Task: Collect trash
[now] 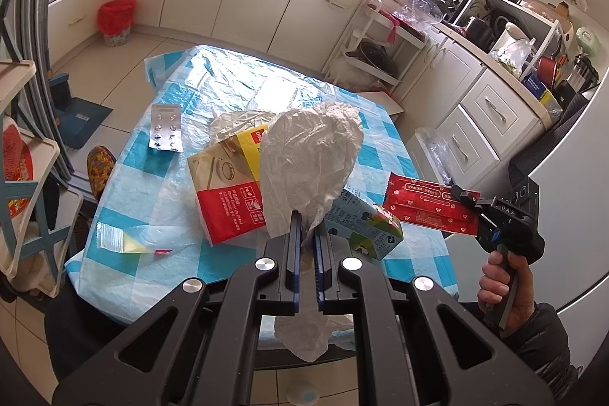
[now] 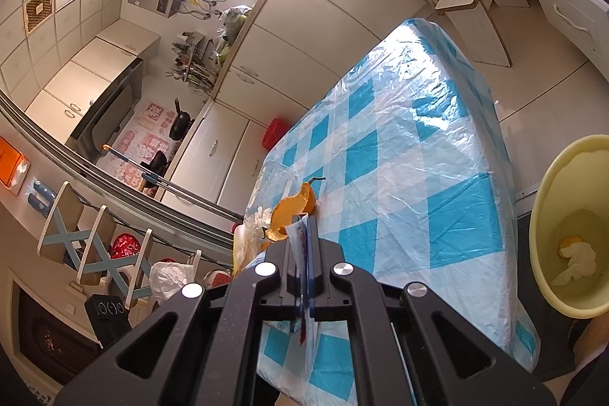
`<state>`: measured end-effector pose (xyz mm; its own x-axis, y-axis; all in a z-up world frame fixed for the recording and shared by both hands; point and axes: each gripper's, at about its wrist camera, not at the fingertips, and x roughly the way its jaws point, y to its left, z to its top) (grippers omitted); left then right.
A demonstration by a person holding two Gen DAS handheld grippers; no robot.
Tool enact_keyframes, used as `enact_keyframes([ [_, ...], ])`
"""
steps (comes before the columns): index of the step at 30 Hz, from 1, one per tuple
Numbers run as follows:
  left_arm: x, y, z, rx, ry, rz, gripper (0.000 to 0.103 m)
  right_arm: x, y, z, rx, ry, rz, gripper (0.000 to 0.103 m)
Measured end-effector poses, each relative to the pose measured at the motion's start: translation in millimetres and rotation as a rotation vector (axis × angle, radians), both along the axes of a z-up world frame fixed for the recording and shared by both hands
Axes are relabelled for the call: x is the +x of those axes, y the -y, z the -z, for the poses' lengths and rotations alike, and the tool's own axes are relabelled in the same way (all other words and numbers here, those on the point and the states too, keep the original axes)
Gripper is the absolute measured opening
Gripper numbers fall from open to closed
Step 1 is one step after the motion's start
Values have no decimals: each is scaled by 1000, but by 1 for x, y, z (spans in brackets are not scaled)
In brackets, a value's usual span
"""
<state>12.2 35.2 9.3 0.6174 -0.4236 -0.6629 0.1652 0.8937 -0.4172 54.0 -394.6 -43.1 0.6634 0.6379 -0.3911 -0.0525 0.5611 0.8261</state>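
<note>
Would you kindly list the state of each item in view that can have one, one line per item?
Left gripper: shut on crumpled white plastic bag, lifted.
Right gripper: shut on flat red foil wrapper, held above the table.
Blue-green milk carton: lying on its side.
Silver blister pack: lying flat, some pockets opened.
Pale yellow plastic bin: open, holding white tissue.
Orange peel: lying on checked tablecloth.

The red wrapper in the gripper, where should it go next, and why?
Probably over the yellow bucket, then let go. The right gripper is shut on the red wrapper, held in the air beside the table. The bucket stands right by the table edge and already has an orange peel and crumpled tissue in it, so it looks like the trash spot.
</note>
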Motion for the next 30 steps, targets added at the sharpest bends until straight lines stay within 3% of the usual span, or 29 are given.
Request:
enact_keyframes([
  [30,0,12,3,-1,-7,19,6,-5,9,0,15,7,15,3],
])
